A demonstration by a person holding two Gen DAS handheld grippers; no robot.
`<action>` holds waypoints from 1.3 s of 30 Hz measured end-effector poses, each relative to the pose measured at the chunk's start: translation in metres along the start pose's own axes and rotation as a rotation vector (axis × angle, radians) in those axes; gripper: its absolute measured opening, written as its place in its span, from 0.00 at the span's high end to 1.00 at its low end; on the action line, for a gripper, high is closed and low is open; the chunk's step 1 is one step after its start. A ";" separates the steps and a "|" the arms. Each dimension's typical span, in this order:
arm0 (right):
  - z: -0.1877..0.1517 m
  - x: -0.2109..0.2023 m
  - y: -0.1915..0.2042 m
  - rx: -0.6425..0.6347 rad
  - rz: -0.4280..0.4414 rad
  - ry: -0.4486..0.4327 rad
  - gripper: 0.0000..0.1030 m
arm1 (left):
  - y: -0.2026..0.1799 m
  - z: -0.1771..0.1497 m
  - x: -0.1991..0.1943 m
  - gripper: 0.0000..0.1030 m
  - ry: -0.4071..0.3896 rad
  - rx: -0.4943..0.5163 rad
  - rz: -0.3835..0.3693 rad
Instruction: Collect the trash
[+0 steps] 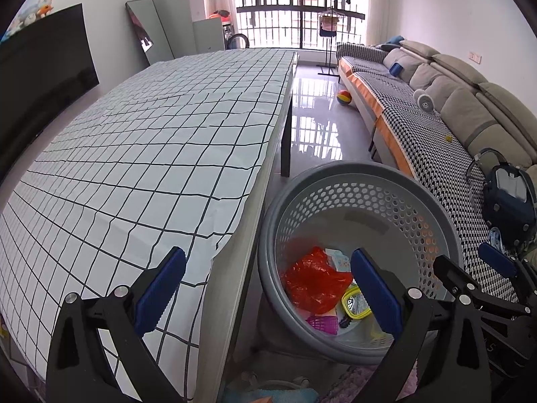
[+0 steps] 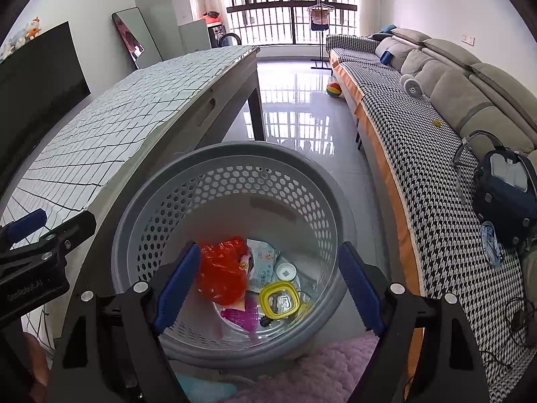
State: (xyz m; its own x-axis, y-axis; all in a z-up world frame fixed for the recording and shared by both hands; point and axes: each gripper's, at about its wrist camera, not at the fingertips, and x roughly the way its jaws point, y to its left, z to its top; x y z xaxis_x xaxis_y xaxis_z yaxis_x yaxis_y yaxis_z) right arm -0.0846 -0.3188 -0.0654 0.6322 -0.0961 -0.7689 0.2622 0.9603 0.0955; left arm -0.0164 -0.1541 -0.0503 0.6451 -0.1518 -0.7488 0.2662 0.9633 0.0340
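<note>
Right gripper (image 2: 268, 285) hanging over the grey basket (image 2: 231, 154) — jaws spread, holding nothing; left gripper (image 1: 268, 288) likewise released, straddling the table (image 1: 255, 208) edge beside it.

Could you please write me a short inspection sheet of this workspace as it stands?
Surface: long table under a white black-grid cloth; nothing seen on the visible part.
Job's things: round grey perforated plastic basket on the floor beside the table, holding a crumpled red plastic bag, a yellow-rimmed container, a pink mesh piece and a white printed wrapper.
Clutter: rainbow ball on the floor; dark blue bag on the sofa.
Grippers: left tool open, empty, straddling the table edge; right tool open, empty, over the basket.
Cables: black cord on the sofa cover.
Surroundings: grey sofa, barred window, leaning mirror.
</note>
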 end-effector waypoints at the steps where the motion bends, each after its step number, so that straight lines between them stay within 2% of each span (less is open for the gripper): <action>1: 0.000 0.000 0.000 0.000 0.001 0.001 0.22 | 0.000 0.000 0.000 0.06 0.000 0.001 0.001; 39: -0.002 0.001 0.004 -0.007 0.000 -0.006 0.22 | 0.008 -0.004 -0.001 0.06 -0.004 -0.006 0.001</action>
State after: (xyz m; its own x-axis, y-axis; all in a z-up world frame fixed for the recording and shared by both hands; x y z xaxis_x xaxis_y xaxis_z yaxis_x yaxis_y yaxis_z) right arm -0.0844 -0.3142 -0.0670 0.6368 -0.0980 -0.7648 0.2570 0.9621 0.0907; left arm -0.0175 -0.1458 -0.0521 0.6485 -0.1515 -0.7459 0.2609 0.9649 0.0308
